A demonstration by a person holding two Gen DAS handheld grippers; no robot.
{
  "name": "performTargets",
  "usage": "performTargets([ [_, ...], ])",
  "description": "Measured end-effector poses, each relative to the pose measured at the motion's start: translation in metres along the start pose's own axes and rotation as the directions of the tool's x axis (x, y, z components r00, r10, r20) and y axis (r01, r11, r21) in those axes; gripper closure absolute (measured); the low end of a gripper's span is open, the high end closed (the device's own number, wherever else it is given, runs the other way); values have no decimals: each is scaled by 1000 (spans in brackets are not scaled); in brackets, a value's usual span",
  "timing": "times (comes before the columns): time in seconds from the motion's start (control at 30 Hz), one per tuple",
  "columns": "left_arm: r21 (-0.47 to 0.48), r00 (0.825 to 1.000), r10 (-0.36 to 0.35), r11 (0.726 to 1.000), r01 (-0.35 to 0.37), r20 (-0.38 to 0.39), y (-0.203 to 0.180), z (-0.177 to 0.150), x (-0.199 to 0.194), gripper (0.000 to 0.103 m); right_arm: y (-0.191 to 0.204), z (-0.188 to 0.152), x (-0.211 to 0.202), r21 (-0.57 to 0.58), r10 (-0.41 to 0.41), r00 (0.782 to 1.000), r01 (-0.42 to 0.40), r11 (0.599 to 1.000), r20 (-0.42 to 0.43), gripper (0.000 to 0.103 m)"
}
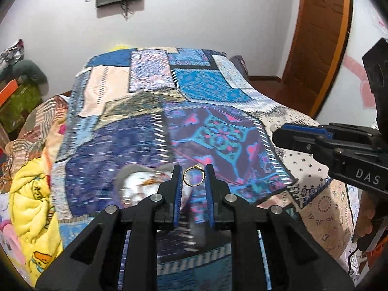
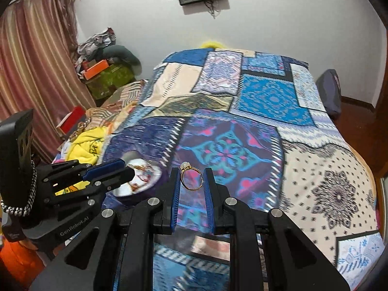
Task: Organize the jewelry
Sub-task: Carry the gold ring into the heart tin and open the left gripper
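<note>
A patchwork bedspread (image 2: 266, 97) fills both wrist views, spread beneath two black tongs with blue pads. One round jewelry box (image 2: 139, 181), heart-shaped in the blurred left view, lies open on the spread below and left of the left tongs (image 1: 193, 173), just beyond their tips in the right view. Each pair pinches one gold ring. The left ring (image 1: 193, 175) stands on edge, hoop facing the camera, stone at upper right. The right tongs (image 2: 191, 177) clamp the right ring (image 2: 191, 178) likewise upright, its pale stone at upper left.
</note>
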State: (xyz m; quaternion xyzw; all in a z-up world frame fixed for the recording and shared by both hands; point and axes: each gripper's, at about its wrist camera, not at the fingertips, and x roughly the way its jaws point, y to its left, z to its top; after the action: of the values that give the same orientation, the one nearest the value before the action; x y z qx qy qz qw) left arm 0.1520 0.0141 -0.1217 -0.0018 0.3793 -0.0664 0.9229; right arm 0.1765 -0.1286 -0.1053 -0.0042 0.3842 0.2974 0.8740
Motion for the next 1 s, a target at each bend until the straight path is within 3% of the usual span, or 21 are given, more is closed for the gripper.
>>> performTargets([
  [0.43, -74, 999, 34, 997, -34, 3, 61, -14, -10, 86, 50, 10, 39, -41, 100, 995, -101, 994, -22, 86],
  [1.0, -75, 997, -34, 997, 29, -73, 58, -37, 27, 86, 56, -1, 82, -22, 147, 979, -151, 988, -138, 86],
])
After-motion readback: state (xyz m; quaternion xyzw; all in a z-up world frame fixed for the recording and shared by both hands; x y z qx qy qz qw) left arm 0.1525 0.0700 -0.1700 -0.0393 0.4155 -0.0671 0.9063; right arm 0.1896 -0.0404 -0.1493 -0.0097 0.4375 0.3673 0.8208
